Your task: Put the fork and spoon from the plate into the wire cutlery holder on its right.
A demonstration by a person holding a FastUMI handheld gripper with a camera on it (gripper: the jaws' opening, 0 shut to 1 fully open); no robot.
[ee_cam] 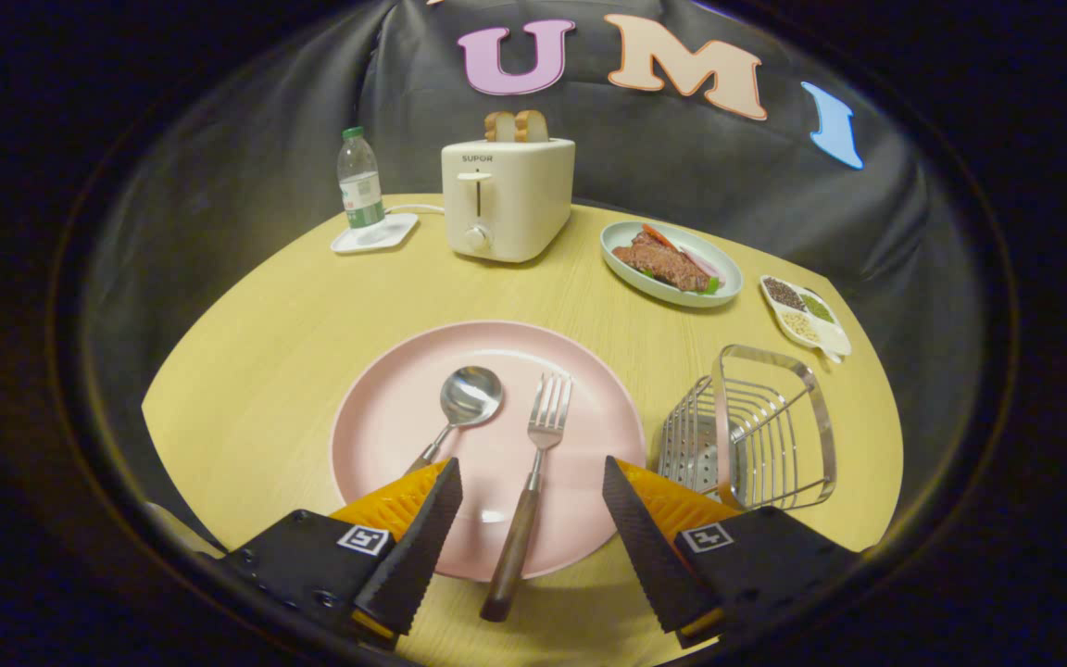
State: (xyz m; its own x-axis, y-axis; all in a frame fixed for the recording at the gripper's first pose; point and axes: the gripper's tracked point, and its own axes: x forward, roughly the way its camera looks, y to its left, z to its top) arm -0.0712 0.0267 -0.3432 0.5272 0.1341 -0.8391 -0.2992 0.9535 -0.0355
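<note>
My gripper (532, 474) is spread wide over the round pink plate (385, 417). The wooden-handled steel fork (526, 500) lies between my fingers, untouched.

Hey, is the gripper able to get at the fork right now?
Probably yes: the gripper is open, and the fork lies between its fingers on the pink plate, with nothing over its handle.
</note>
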